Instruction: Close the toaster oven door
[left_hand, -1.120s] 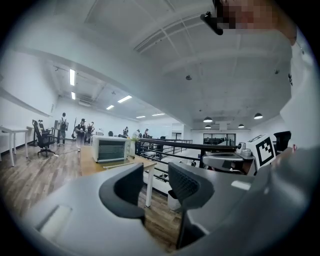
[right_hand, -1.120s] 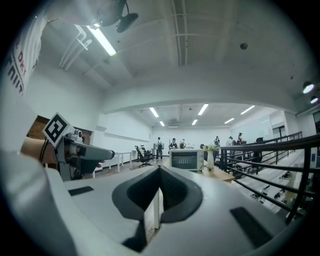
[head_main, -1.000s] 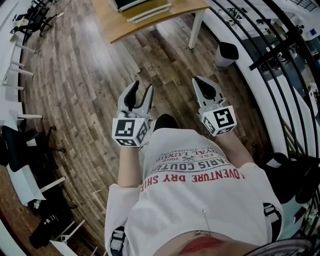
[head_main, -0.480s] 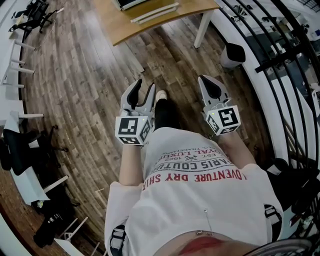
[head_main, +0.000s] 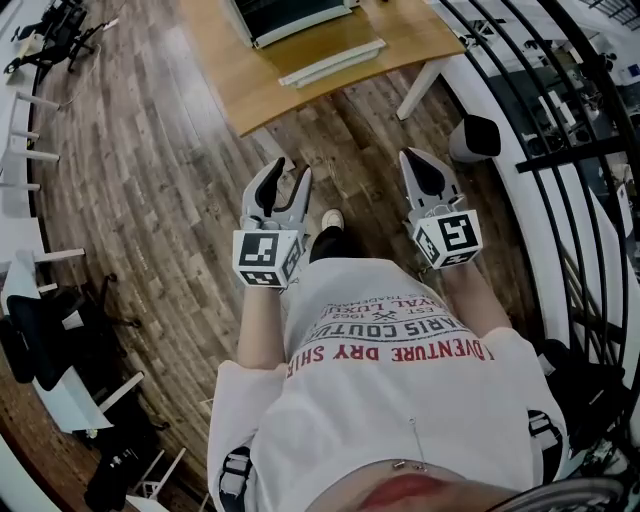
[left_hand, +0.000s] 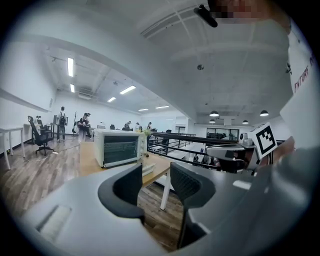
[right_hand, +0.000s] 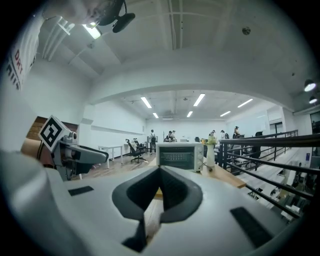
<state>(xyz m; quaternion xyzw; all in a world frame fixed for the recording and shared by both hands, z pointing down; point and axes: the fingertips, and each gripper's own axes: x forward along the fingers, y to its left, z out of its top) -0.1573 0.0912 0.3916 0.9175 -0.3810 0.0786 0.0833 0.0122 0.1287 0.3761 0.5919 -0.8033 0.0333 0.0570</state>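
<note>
The white toaster oven stands on a wooden table at the top of the head view, its dark glass front facing me. It also shows in the left gripper view and the right gripper view, well ahead of both grippers. From this distance I cannot tell how the door stands. My left gripper is open and empty, held at waist height. The right gripper is shut, its jaws meeting at the tips with nothing between them.
A flat white tray lies near the table's front edge. A small vase of flowers stands right of the oven. A black railing and a bin are on the right, office chairs on the left. Wooden floor lies between me and the table.
The person has walked forward: the table and oven have come further into the head view and nearer. Both grippers keep the same pose and jaw state.
</note>
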